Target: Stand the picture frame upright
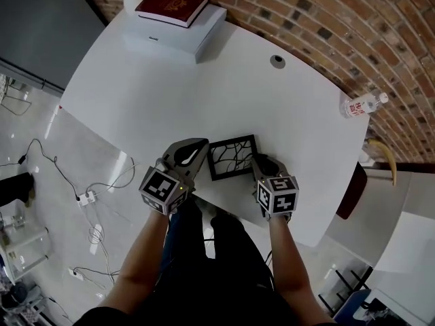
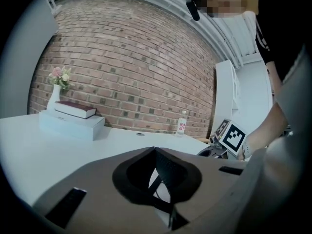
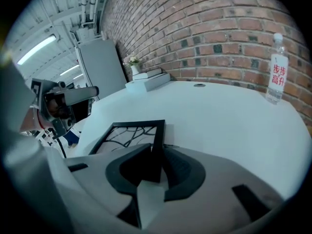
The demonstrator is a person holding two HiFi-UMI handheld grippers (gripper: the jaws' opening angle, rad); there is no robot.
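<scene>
Right gripper [image 3: 156,155] on black frame [image 3: 130,136], branching lines

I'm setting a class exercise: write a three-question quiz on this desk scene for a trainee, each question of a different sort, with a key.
1. True or false: the picture frame stands upright on the table.
2. What lies on the white box? A) a dark red book B) a laptop C) a mug
3. Complete: the frame's edge sits between the ____ tongs.
Key: 1 false, it lies face up; 2 A; 3 the right tongs.
</scene>
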